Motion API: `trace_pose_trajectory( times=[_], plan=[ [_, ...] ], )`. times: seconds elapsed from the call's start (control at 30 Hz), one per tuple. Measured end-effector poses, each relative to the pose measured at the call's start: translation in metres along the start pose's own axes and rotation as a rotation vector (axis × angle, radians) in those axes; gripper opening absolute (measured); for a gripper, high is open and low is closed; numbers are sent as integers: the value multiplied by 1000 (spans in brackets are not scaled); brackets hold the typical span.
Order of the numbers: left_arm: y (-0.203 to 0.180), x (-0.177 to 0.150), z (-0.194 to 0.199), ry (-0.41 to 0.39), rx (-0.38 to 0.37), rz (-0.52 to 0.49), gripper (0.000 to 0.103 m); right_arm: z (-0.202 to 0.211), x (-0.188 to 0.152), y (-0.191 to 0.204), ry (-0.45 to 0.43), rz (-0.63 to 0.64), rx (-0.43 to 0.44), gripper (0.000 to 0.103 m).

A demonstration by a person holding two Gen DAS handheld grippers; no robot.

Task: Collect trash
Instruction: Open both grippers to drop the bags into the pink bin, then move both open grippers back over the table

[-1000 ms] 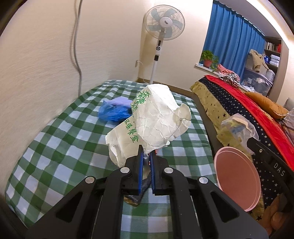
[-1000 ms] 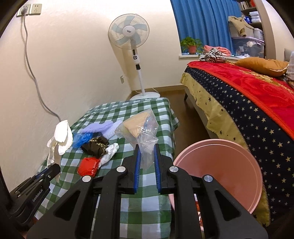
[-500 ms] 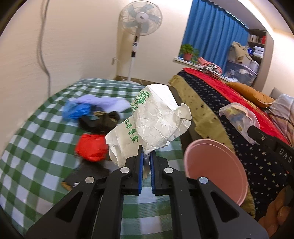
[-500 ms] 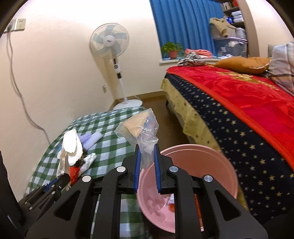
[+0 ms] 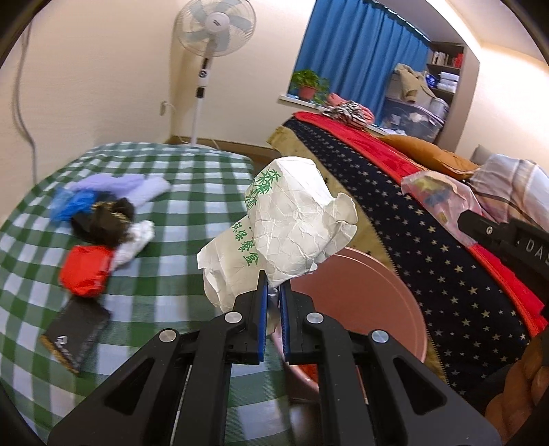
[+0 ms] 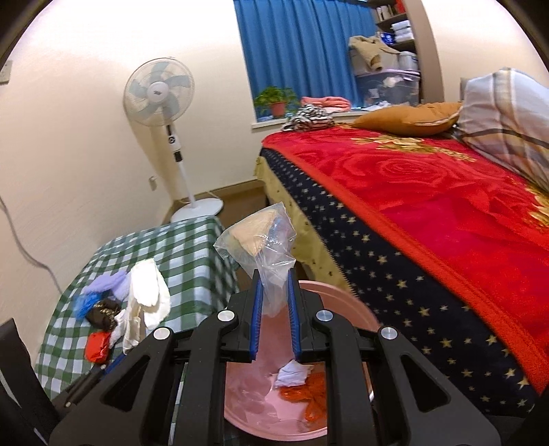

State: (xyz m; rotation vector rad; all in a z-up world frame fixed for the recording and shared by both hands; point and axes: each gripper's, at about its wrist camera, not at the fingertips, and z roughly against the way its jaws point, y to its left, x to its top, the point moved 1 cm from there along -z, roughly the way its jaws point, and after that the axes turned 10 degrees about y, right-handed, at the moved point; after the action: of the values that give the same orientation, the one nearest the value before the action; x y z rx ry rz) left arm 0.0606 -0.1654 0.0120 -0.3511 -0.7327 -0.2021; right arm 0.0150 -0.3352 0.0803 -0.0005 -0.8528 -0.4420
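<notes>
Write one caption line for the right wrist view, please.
Right gripper holds a clear plastic bag above the pink bin beside the bed.

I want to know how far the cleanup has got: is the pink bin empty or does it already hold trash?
Not empty. The right wrist view shows the pink bin holding a white crumpled scrap and an orange-red wrapper.

Both wrist cameras looked forward along their fingers from close above the pink basin (image 5: 370, 291) (image 6: 260, 394) — the left one from its table side, the right one steeply down into it — sharing the basin, checked table (image 5: 192, 192) (image 6: 192, 254) and fan (image 5: 214, 24) (image 6: 159, 92) beyond.
</notes>
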Motion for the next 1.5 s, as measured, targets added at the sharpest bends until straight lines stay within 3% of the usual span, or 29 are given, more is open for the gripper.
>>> trace_pose_trajectory(
  times=[0.7, 0.8, 0.83, 0.87, 1.23, 1.5],
  plan=[
    [-27, -6, -23, 45, -101, -56, 7, -5, 2, -9, 10, -26, -43, 15],
    [-32, -8, -31, 82, -107, -82, 13, -7, 3, -14, 13, -58, -64, 31],
    [-31, -9, -34, 95, -107, -79, 20, -7, 3, -16, 15, -78, -69, 56],
    [-29, -11, -36, 101, -113, -67, 22, -7, 2, -19, 12, -94, -69, 68],
    [-12, -10, -26, 83, -89, -25, 22, -8, -3, -9, 7, -72, -28, 64],
    [9, -6, -12, 53, -45, 5, 22, -6, -7, 5, 1, -38, 20, 54]
  ],
)
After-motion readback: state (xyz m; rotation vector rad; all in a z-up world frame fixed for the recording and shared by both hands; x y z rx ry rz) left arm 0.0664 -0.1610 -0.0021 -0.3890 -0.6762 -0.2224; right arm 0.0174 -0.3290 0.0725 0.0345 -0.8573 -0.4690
